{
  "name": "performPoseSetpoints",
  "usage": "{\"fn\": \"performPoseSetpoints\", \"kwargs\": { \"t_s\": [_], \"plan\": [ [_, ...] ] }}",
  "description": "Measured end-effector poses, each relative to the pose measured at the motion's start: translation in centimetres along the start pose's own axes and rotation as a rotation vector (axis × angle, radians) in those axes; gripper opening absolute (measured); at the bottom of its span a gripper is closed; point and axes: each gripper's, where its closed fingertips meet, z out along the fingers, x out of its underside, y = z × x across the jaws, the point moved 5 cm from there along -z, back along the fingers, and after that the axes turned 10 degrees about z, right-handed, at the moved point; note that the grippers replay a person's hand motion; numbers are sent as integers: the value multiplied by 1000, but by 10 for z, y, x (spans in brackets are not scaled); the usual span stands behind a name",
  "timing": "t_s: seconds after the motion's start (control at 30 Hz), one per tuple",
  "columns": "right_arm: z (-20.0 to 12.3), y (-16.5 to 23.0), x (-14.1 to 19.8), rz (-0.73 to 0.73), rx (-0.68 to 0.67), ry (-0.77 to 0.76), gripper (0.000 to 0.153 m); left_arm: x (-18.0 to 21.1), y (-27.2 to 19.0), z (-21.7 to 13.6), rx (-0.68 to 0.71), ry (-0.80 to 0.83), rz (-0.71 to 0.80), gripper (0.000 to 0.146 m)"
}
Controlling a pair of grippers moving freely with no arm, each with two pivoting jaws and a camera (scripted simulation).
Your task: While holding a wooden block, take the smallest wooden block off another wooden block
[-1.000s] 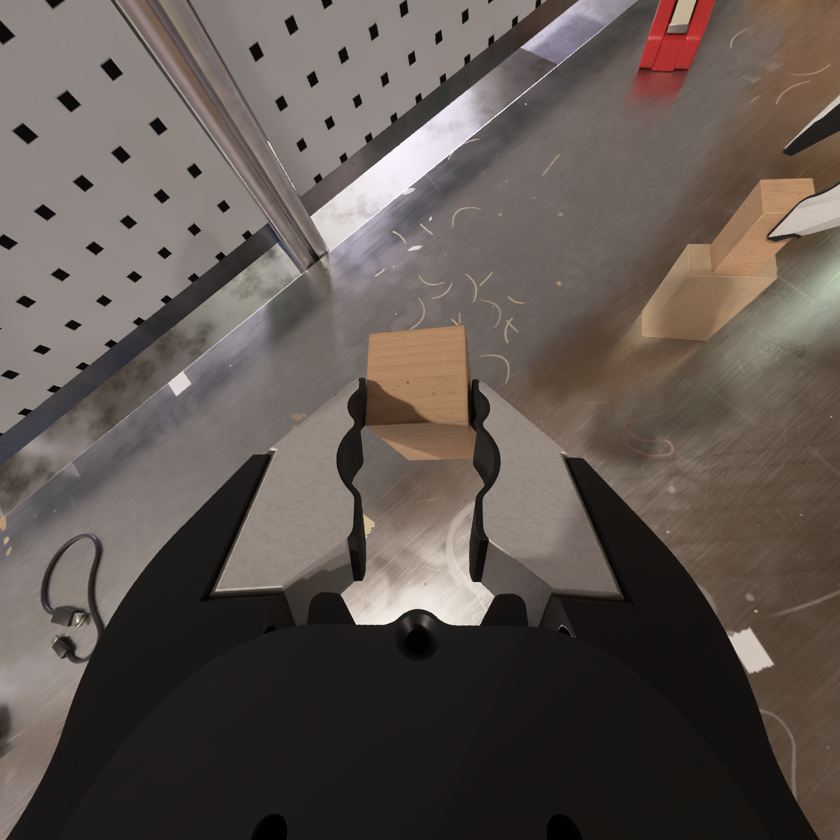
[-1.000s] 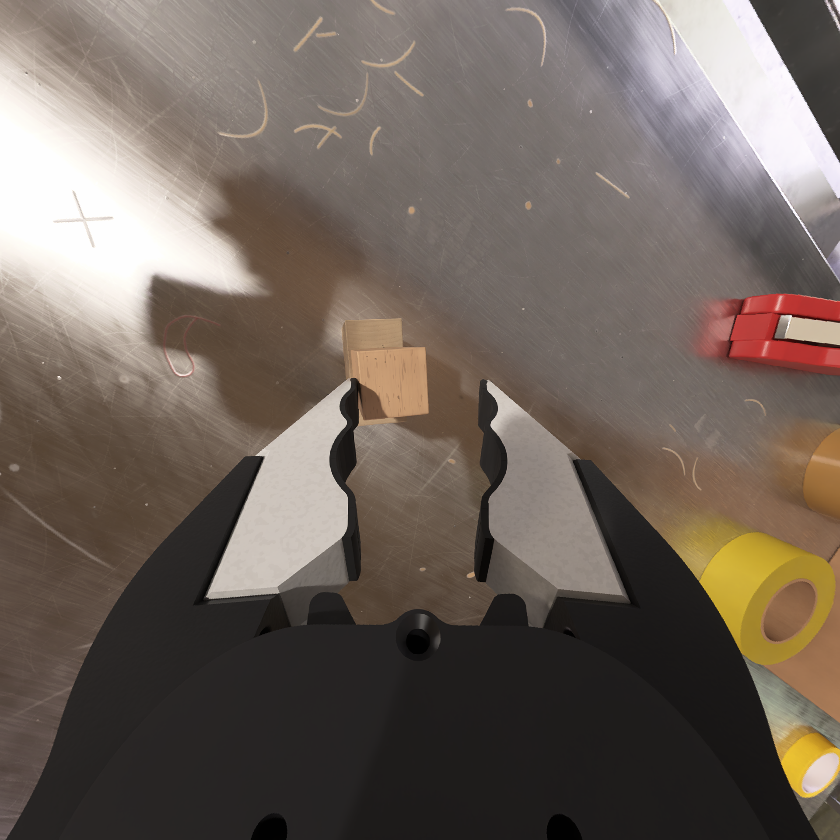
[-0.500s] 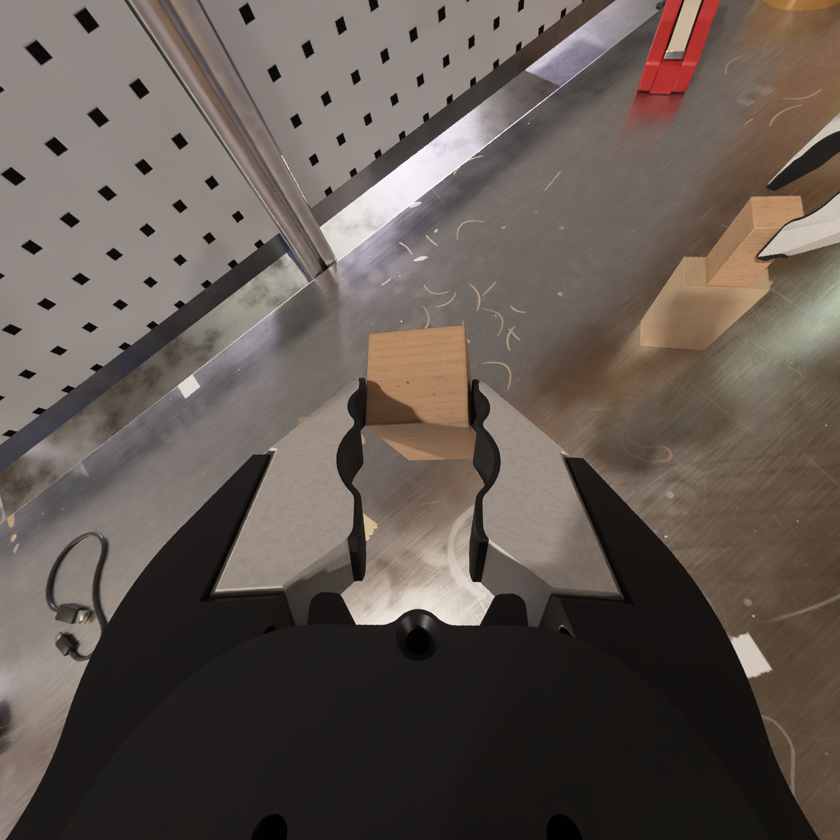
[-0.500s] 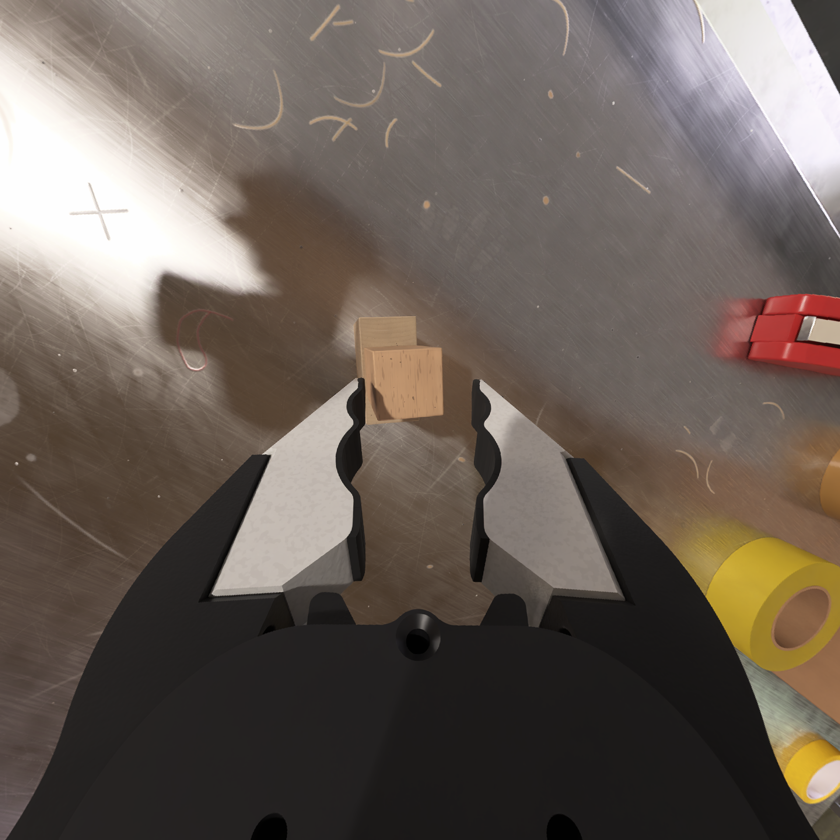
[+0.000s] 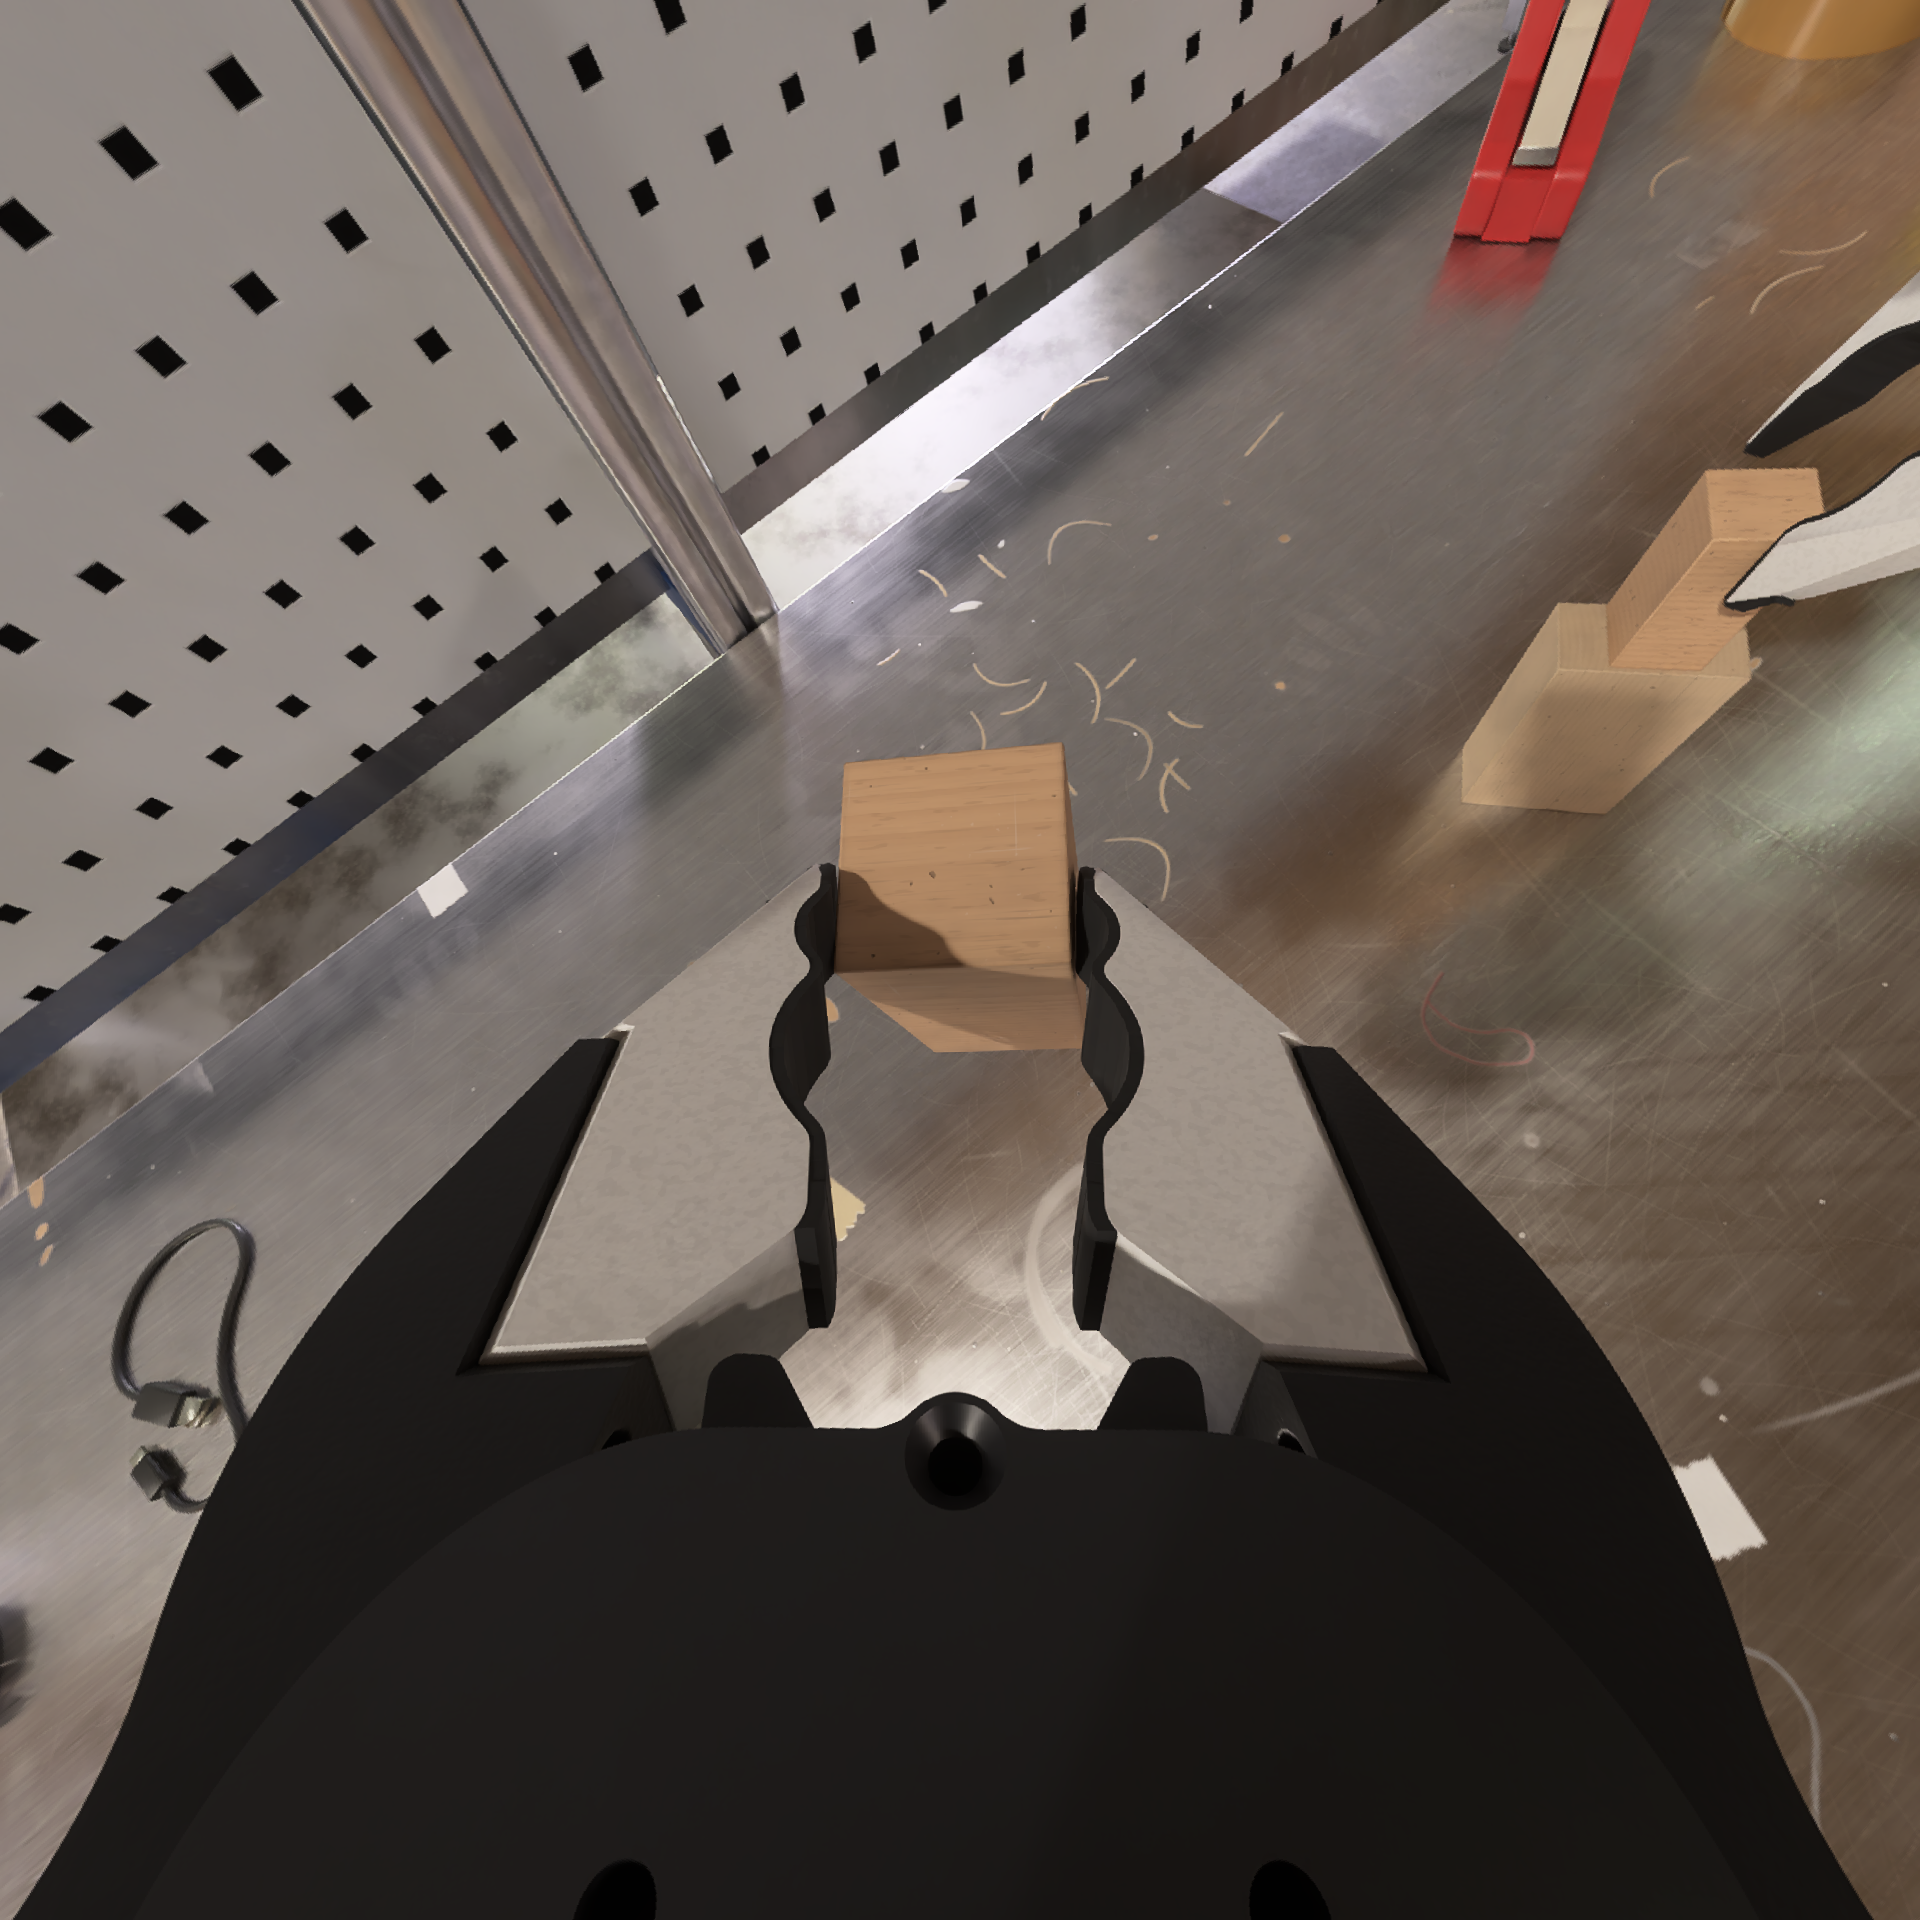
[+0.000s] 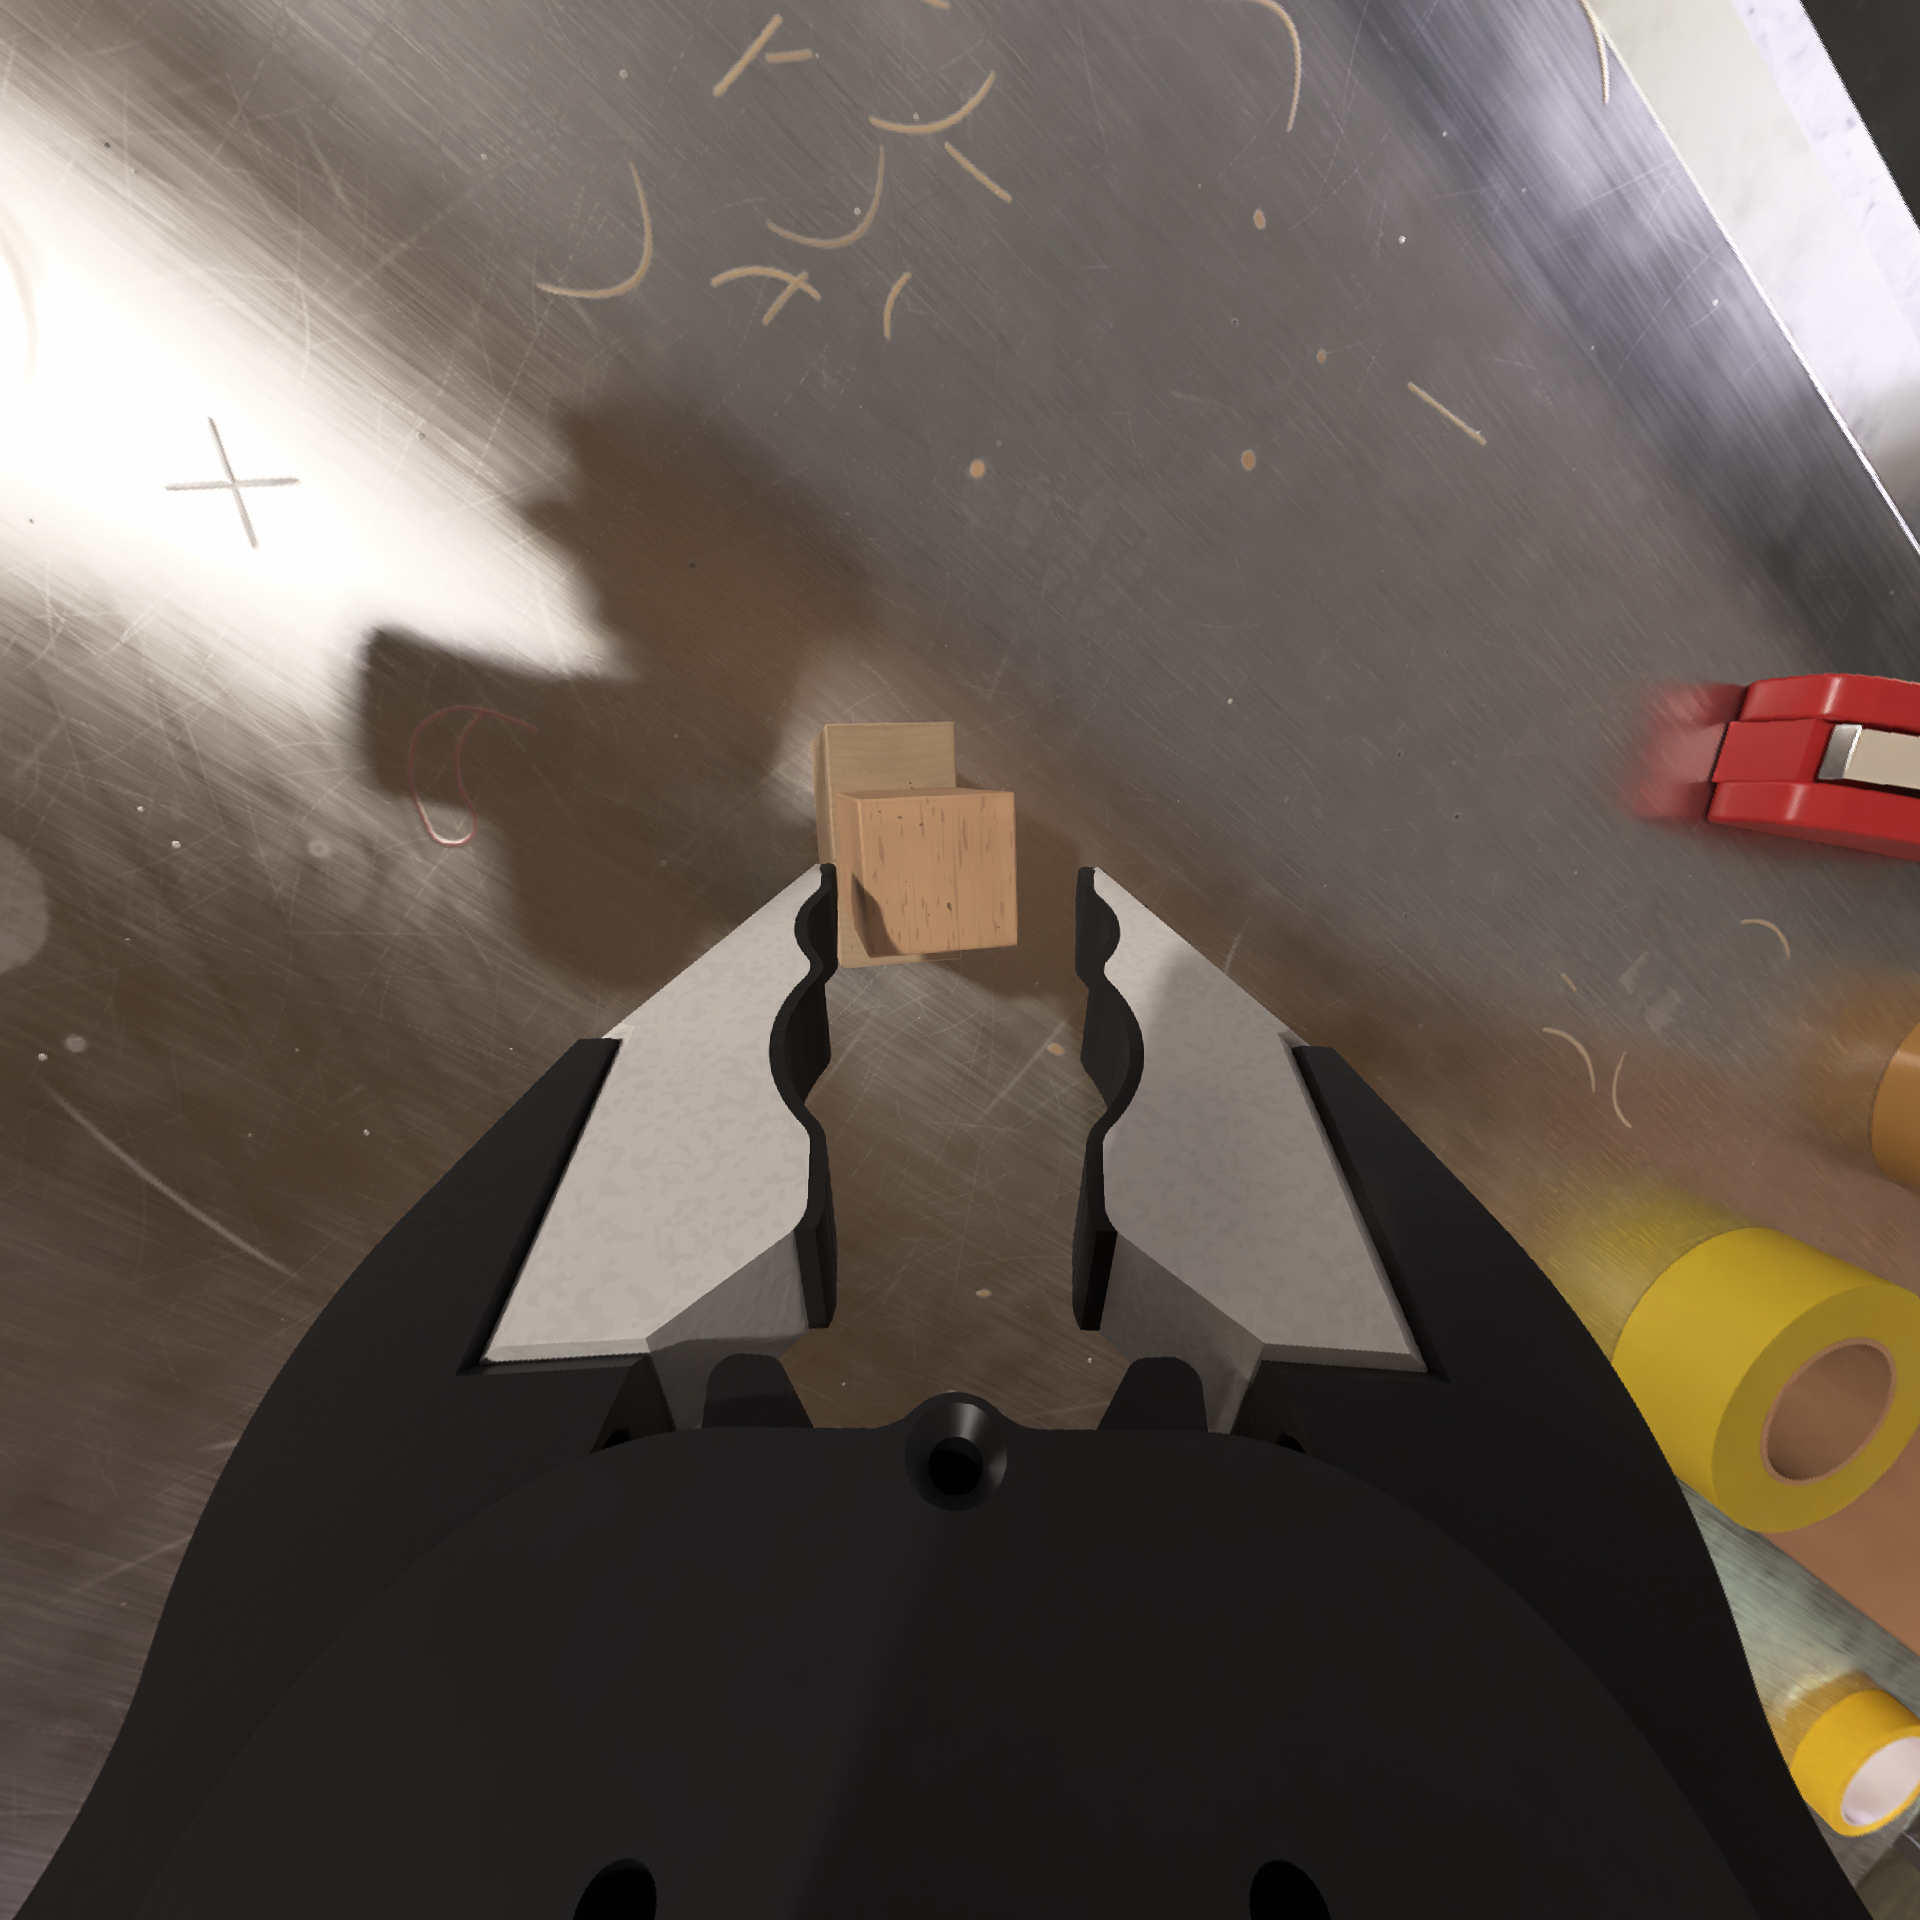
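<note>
My left gripper (image 5: 956, 883) is shut on a light wooden cube (image 5: 956, 894) and holds it above the metal bench. In the right wrist view, the smallest wooden block (image 6: 935, 883) stands on a paler, larger block (image 6: 883, 758). My right gripper (image 6: 956, 883) is open around the small block. Its left fingertip is close against the block and a gap shows on the right. The left wrist view shows the same stack at far right: the small block (image 5: 1704, 582) on the pale block (image 5: 1558, 727), with the right gripper's fingers (image 5: 1849, 551) on either side.
A red utility knife (image 6: 1818, 779) lies to the right, with a yellow tape roll (image 6: 1766, 1392) and smaller rolls (image 6: 1860, 1766) beyond. A pegboard wall (image 5: 312, 364) with a metal post (image 5: 582, 343) bounds the bench. A black cable (image 5: 177, 1340) lies at the left. Wood shavings are scattered about.
My right gripper has moved in so the small block sits between its fingertips, and its jaws have narrowed slightly. My left gripper has drifted a little, still holding its cube.
</note>
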Motion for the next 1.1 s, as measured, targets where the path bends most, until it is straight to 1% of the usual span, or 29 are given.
{"fn": "performPoseSetpoints", "kwargs": {
  "t_s": [1.1],
  "plan": [
    [1, 1, -1, -14, 5, 8, 45, -1, -1, 0, 1, -11, -1, 46]
  ]
}}
